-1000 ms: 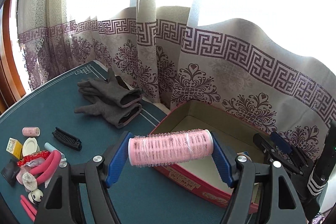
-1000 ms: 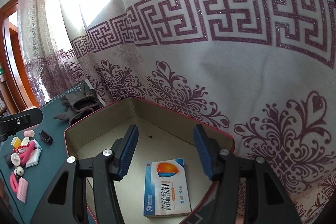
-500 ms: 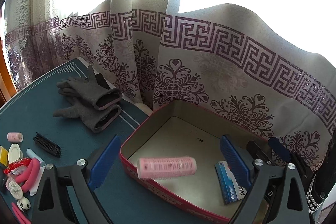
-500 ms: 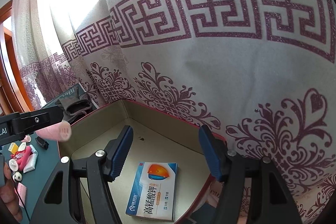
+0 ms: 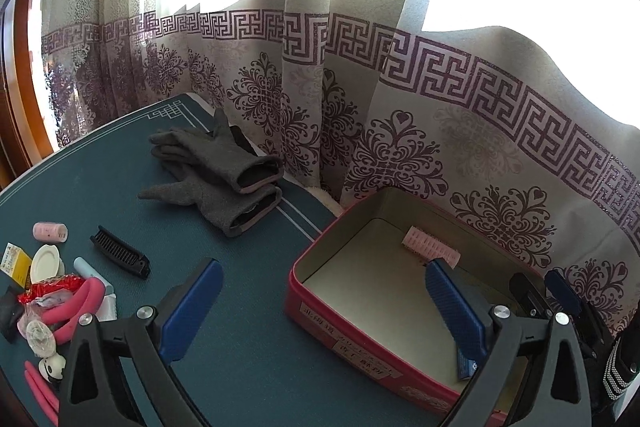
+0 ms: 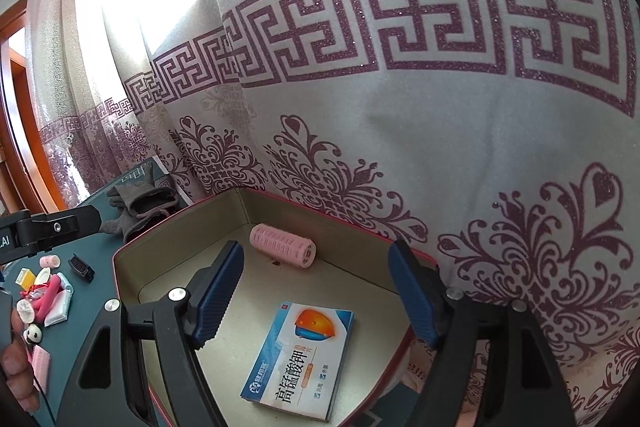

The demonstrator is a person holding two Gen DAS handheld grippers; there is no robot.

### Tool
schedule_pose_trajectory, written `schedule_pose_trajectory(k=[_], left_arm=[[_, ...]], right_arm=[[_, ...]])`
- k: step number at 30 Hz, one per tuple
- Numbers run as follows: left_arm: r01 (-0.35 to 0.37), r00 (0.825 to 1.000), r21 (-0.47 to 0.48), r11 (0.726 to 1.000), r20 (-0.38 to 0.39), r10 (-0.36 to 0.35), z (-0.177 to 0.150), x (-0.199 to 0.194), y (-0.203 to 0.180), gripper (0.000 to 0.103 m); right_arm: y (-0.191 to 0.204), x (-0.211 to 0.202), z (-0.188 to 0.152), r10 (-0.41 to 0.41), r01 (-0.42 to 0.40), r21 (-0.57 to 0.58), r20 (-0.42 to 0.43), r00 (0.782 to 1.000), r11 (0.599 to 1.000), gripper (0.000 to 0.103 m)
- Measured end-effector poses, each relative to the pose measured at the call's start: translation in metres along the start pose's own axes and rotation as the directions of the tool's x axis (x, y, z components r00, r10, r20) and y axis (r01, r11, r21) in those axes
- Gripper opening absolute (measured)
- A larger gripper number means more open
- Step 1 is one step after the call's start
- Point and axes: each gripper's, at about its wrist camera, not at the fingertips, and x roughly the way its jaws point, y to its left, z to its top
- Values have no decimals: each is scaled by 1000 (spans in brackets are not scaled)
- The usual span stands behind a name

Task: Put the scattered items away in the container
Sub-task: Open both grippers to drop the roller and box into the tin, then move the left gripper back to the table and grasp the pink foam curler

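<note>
Left wrist view: the left gripper (image 5: pixel 320 301) has just spread its jaws wide, empty, above the near wall of the red tin (image 5: pixel 360 323); a pink roller (image 5: pixel 430 247) lies inside by the far wall. Right gripper (image 6: pixel 312 291), jaws just widening and empty, hangs over a medicine box (image 6: pixel 300 355) on the tin's floor, while gloves (image 5: pixel 216 171), a comb (image 5: pixel 120 253) and small clutter (image 5: pixel 52 291) sit on the table (image 5: pixel 240 347).

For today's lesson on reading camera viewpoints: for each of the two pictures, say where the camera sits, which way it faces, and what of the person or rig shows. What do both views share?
Left wrist: sits on the left gripper, looking down across the green table at the red tin; own open blue fingers show.
Right wrist: sits on the right gripper above the tin, facing the curtain; open fingers and a hand show.
Shared: pink roller in the tin, grey gloves, black comb.
</note>
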Motion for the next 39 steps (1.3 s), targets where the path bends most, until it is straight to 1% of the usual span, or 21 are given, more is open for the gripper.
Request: schedule_pose_trajectory(k=[3, 8, 13, 17, 21, 24, 28, 33, 36, 39], left_arm=[[-15, 1000, -11, 1000, -18, 15, -7, 1, 7, 102], [-56, 998, -26, 998, -23, 55, -18, -5, 23, 102], [-100, 995, -59, 993, -31, 98, -28, -13, 46, 102], [-135, 991, -107, 985, -37, 132, -38, -23, 70, 102], [-188, 982, -152, 970, -40, 184, -52, -37, 97, 102], [-232, 973, -186, 955, -37, 229, -63, -49, 118, 102], [-292, 956, -241, 926, -45, 290, -79, -65, 151, 102], [-363, 930, -319, 876, -66, 361, -100, -84, 196, 102], [-408, 910, -358, 840, -88, 405, -113, -91, 219, 102], [-425, 902, -397, 813, -116, 415, -127, -93, 238, 102]], right_arm=[[3, -3, 0, 4, -4, -6, 10, 1000, 1000, 79], [12, -7, -2, 15, -15, -25, 19, 1000, 1000, 79], [27, -14, -5, 32, -30, -54, 35, 999, 998, 79], [40, -21, -7, 56, -53, -70, 45, 997, 996, 80], [56, -27, -11, 81, -75, -103, 51, 995, 992, 81], [70, -29, -15, 110, -104, -126, 41, 993, 987, 81], [90, -32, -23, 149, -142, -168, 28, 988, 976, 81], [118, -37, -34, 194, -188, -224, 8, 981, 956, 82], [133, -37, -42, 220, -218, -255, -21, 975, 942, 82], [148, -36, -52, 240, -246, -284, -56, 969, 927, 82]])
